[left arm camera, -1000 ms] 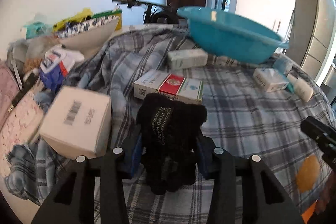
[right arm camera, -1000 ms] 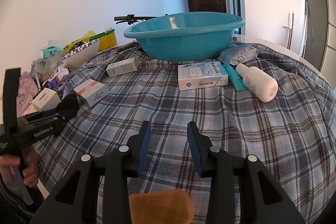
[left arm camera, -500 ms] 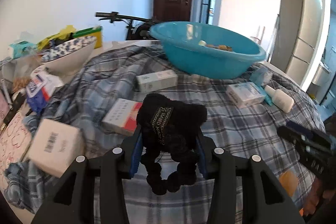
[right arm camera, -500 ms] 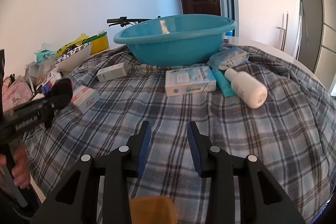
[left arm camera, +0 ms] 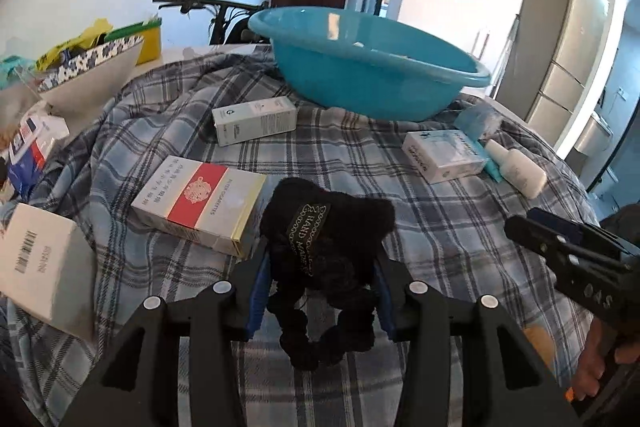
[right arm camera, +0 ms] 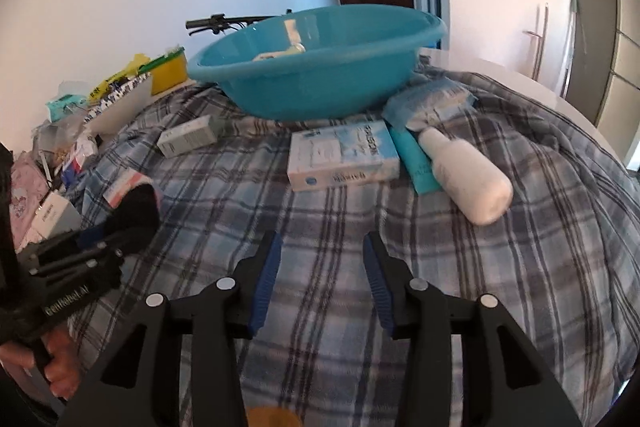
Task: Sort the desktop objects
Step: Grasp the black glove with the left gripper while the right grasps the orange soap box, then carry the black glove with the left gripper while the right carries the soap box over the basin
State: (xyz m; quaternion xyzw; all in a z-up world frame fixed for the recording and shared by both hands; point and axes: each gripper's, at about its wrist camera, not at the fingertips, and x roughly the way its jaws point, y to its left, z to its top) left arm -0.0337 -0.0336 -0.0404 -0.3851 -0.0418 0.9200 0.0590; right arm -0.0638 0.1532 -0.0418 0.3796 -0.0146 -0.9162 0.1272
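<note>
My left gripper (left arm camera: 320, 267) is shut on a black fuzzy fabric item (left arm camera: 320, 227) with a "hand made" label, held above the plaid cloth. The same item shows in the right wrist view (right arm camera: 138, 205) at the left. A teal basin (left arm camera: 360, 87) stands at the back with a few things inside. My right gripper (right arm camera: 322, 247) hovers over bare plaid cloth; its jaws are opening and nothing is between them. Ahead of it lie a light-blue box (right arm camera: 344, 155) and a white bottle (right arm camera: 468, 175).
On the plaid cloth (left arm camera: 440, 227) lie a red-and-white carton (left arm camera: 196, 203), a grey-white box (left arm camera: 256, 121) and a white barcoded box (left arm camera: 36, 267). A teal tube (right arm camera: 416, 163) and a blue pack (right arm camera: 432, 103) sit by the basin. Clutter and a patterned bowl (left arm camera: 92, 75) crowd the left edge.
The left gripper, still holding the black item, swung so the boxes slid leftward in its view. The right gripper moved closer to the blue box and bottle, and its jaws parted slightly.
</note>
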